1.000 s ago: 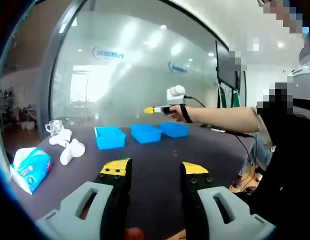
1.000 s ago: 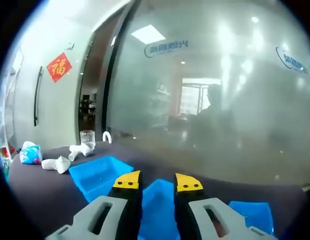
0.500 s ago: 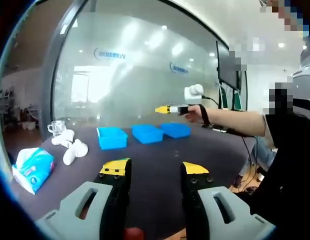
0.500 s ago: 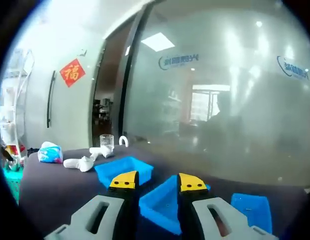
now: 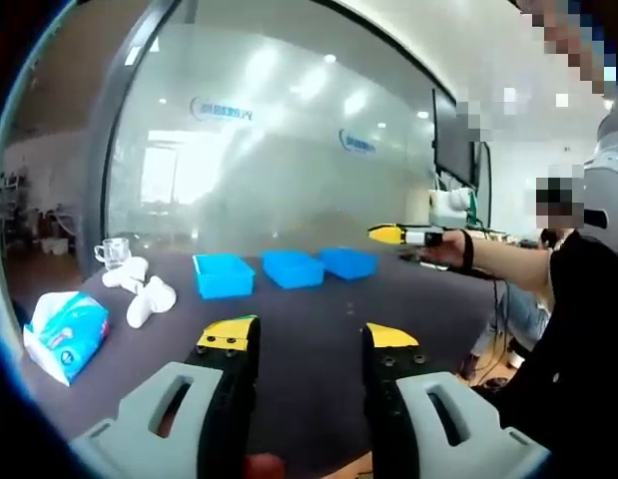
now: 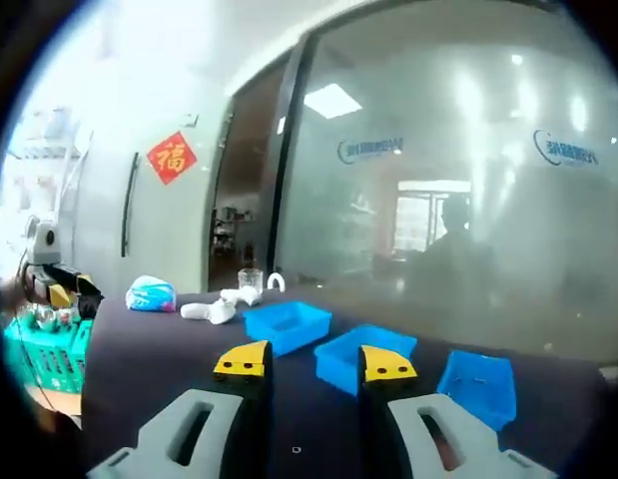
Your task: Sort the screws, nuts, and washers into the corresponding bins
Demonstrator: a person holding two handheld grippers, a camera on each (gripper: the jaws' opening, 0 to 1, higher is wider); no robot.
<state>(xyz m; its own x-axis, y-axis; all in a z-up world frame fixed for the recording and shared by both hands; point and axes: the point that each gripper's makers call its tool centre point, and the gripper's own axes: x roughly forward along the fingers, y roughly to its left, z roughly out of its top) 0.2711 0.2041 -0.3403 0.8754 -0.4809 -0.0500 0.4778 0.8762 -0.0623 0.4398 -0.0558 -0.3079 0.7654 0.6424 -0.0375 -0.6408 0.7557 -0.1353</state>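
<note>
Three blue bins (image 5: 222, 274), (image 5: 292, 267), (image 5: 346, 261) stand in a row on the dark table (image 5: 309, 299), far ahead of my left gripper (image 5: 309, 337). That gripper is open, its yellow-tipped jaws apart with nothing between them. A hand holds my right gripper (image 5: 393, 235) in the air to the right of the bins. In the right gripper view the bins (image 6: 287, 325), (image 6: 363, 354), (image 6: 478, 384) lie just beyond my right gripper (image 6: 315, 361), which is open and empty. A tiny speck (image 6: 296, 450) lies on the table between its jaws. The bins' contents are too small to tell.
A blue tissue pack (image 5: 64, 334), white rounded objects (image 5: 144, 294) and a glass cup (image 5: 112, 251) sit at the table's left end. A green basket (image 6: 44, 354) stands beyond the table edge. A glass wall runs behind the table. A person stands at the right.
My right gripper has pulled back from above the bins toward the person, so all three bins now show ahead of it. The left gripper has hardly moved.
</note>
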